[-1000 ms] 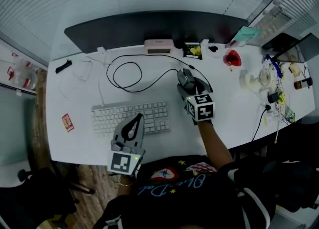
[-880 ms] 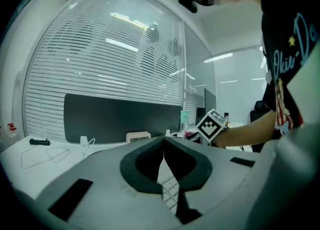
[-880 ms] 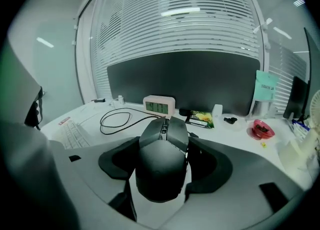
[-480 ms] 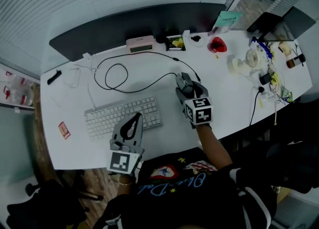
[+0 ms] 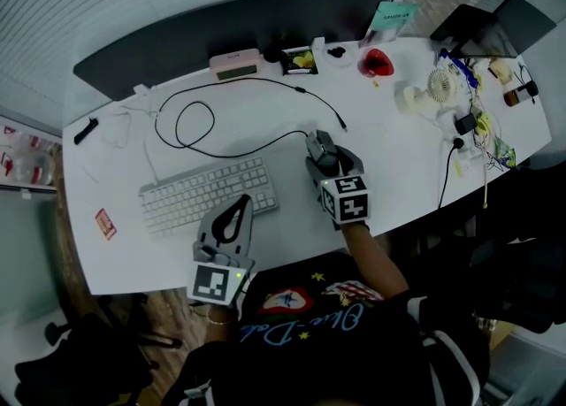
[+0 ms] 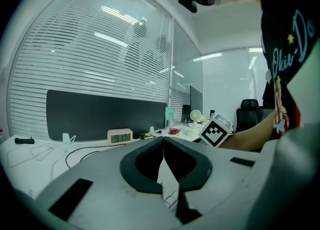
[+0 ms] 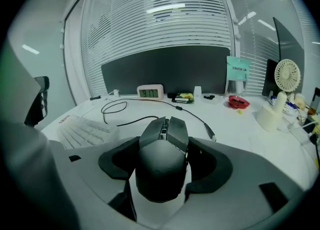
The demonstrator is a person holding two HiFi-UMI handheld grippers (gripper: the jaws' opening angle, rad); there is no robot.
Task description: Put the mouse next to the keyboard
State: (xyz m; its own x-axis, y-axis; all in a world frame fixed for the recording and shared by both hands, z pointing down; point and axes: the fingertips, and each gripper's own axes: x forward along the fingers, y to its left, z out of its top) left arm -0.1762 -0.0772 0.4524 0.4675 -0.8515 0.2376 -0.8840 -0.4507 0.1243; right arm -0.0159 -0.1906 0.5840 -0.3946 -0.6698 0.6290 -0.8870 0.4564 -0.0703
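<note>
A dark wired mouse [image 7: 162, 161] sits between the jaws of my right gripper [image 5: 328, 162], which is shut on it. In the head view the mouse [image 5: 322, 144] is to the right of the white keyboard [image 5: 208, 194], about level with its right end and a short gap away. Whether it rests on the white desk [image 5: 398, 165] or hangs just above it I cannot tell. Its black cable [image 5: 230, 149] loops back across the desk. My left gripper [image 5: 240, 207] is shut and empty, over the keyboard's near edge; its jaw tips meet in the left gripper view.
A dark partition [image 5: 221, 28] runs along the desk's back, with a pink clock [image 5: 235, 64], a red dish [image 5: 376, 63] and small items in front. A white fan [image 5: 439, 86] and tangled cables [image 5: 469, 130] crowd the right end. A red card [image 5: 104, 223] lies at the left.
My right gripper has drawn the mouse toward the desk's near side, from behind the keyboard's right corner to beside its right end. The left gripper has stayed put.
</note>
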